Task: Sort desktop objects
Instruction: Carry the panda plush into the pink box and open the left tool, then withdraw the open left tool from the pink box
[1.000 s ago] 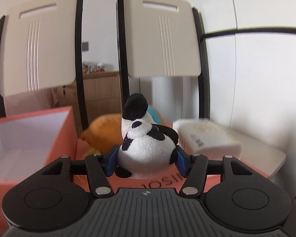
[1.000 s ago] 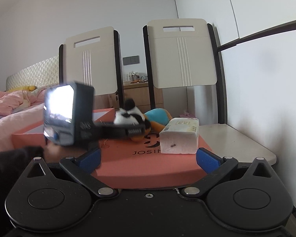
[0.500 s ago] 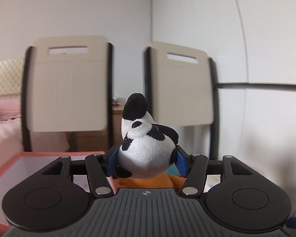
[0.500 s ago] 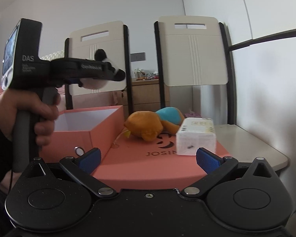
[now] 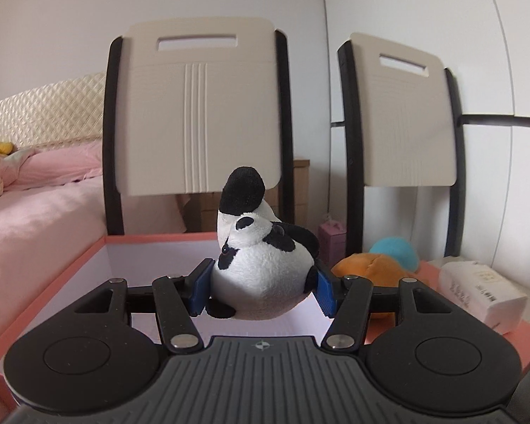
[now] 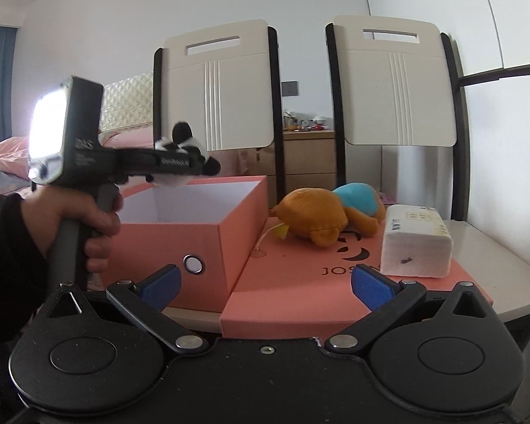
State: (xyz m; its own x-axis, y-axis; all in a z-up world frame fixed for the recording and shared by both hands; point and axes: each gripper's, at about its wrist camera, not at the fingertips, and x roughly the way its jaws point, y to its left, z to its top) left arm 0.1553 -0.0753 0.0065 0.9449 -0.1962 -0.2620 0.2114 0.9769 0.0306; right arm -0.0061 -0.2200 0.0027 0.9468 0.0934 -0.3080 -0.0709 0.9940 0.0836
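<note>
My left gripper (image 5: 261, 288) is shut on a small black-and-white panda plush (image 5: 261, 268), its blue pads pressing both sides. It hangs over the open pink box (image 5: 159, 240). In the right wrist view the same panda plush (image 6: 183, 155) hovers above the pink box (image 6: 208, 233), held by the left gripper (image 6: 180, 166) in a person's hand (image 6: 88, 226). My right gripper (image 6: 263, 284) stands open and empty near the table's front. An orange-and-blue plush (image 6: 328, 215) and a white tissue pack (image 6: 417, 243) lie on the pink lid (image 6: 300, 279).
Two cream chairs (image 6: 222, 88) with black frames stand behind the table (image 6: 505, 265). A bed with pink bedding (image 5: 35, 194) lies to the left. A wooden cabinet (image 6: 307, 155) sits behind the chairs, and a white wall closes the right side.
The left gripper carried the panda up off the lid and leftward until it hangs over the open box. The right gripper drifted a little and stayed open.
</note>
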